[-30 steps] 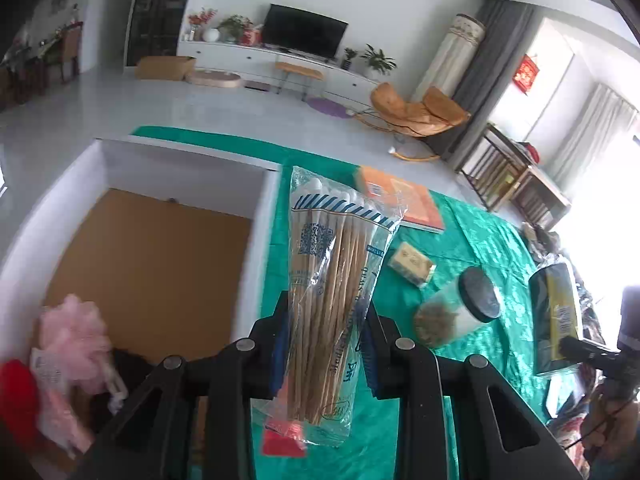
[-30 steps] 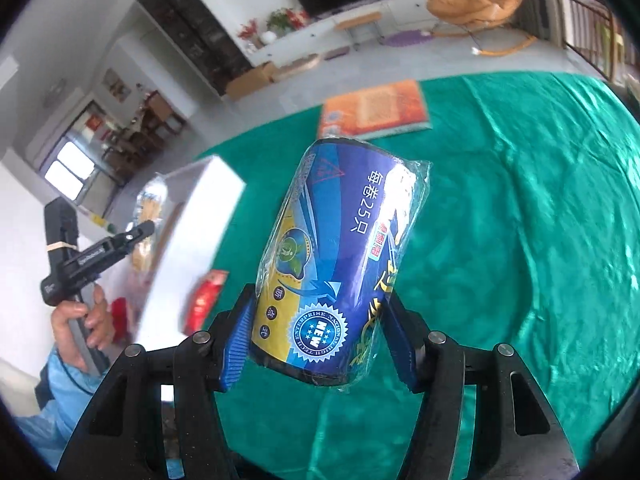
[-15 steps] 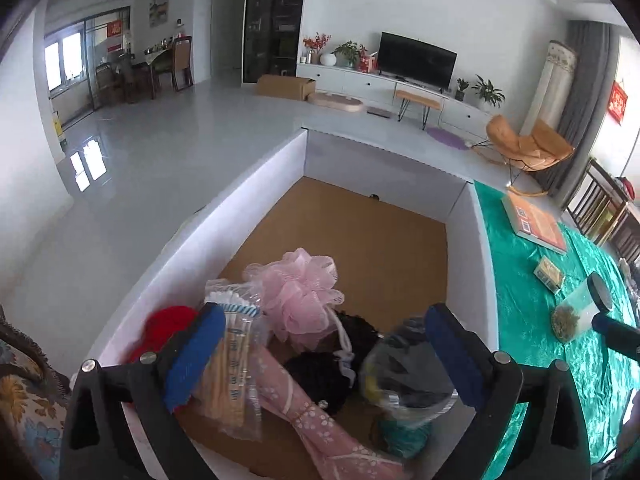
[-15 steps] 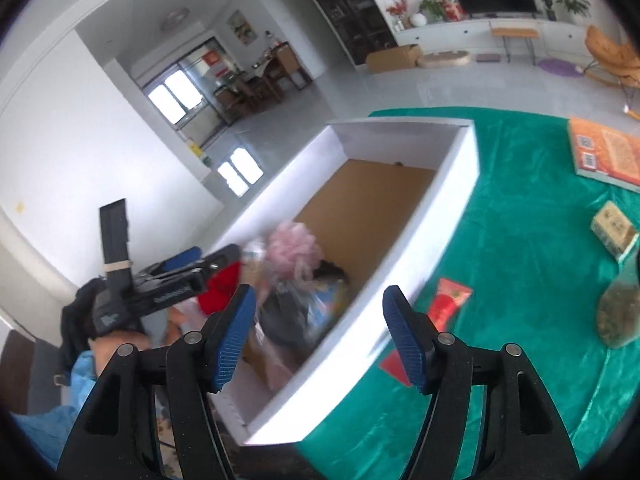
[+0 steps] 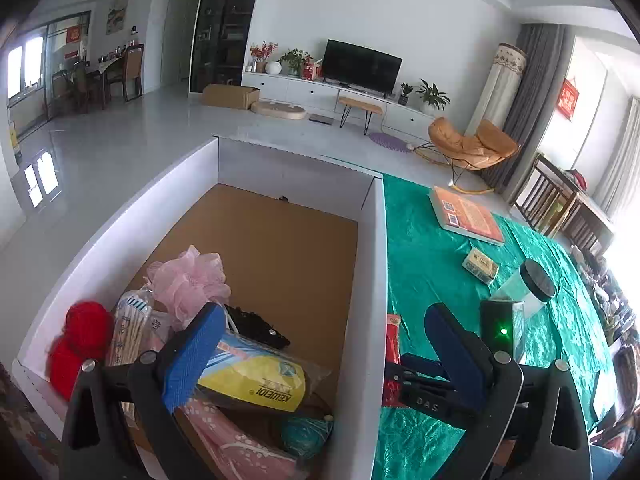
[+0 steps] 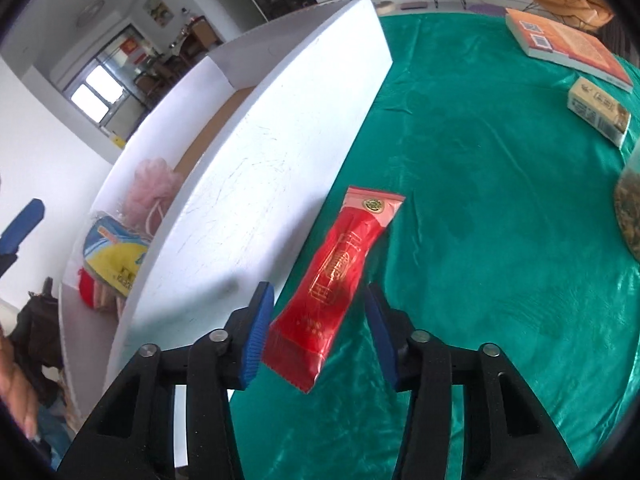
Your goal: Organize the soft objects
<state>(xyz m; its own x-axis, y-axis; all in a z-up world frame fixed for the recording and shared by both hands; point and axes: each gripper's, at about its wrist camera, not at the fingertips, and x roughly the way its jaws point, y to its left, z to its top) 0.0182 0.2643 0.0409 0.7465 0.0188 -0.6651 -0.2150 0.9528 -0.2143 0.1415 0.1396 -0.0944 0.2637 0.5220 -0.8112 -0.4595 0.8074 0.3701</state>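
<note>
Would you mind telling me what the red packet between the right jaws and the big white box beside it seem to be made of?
Red packet: probably thin plastic or foil film with a glossy finish; it shines, has gold print, and both ends show crimped seals.
White box: looks like matte white-faced cardboard; the outer wall shows faint scuffs and the floor inside is bare brown.

left wrist view angled down over the white box [image 5: 376, 280] toward the living room, right wrist view close above the green cloth [image 6: 480, 240] beside it, both sharing box, cloth, red packet [image 6: 336, 280]
</note>
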